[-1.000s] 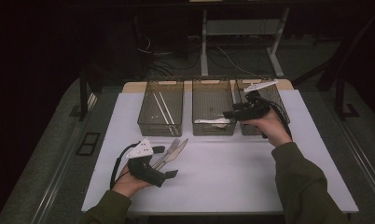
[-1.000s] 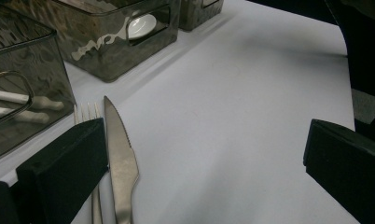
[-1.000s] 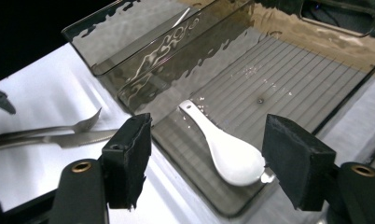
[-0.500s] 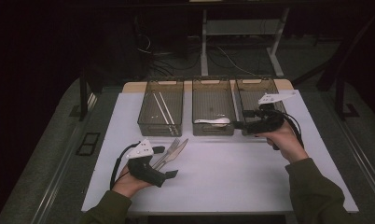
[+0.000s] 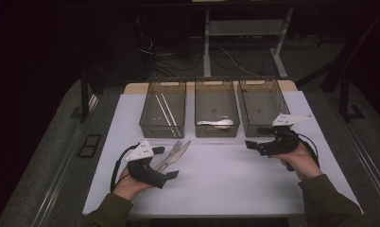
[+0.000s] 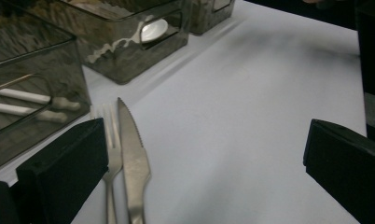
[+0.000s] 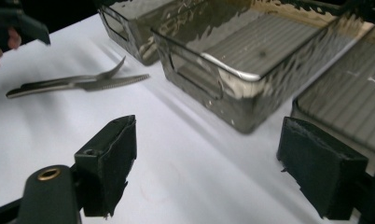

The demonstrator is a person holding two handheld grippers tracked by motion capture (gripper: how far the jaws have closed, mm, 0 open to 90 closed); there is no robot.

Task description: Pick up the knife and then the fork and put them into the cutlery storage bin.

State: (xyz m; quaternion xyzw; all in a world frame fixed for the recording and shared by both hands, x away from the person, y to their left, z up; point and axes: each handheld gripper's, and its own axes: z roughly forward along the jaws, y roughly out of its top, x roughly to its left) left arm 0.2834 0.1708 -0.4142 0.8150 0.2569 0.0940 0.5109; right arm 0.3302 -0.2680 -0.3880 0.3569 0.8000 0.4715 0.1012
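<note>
Cutlery: fork (image 5: 168, 154) and knife (image 5: 175, 155) are lying together on the desk (image 5: 235, 184), near left.
Left gripper (image 5: 170, 174): resting wide open beside them, gripping nothing.
Right gripper (image 5: 250, 144): hovering empty, jaws just opening wide.

You wear dark green sleeves (image 5: 331, 204) on both arms. Your left gripper (image 5: 171, 174) is black with a white plate on top, and a black cable loops from its back. Your right gripper (image 5: 248, 144) is black too, with a white three-cornered plate and a black cable. Its jaws are thick black blocks, with a round brass screw near one.
</note>
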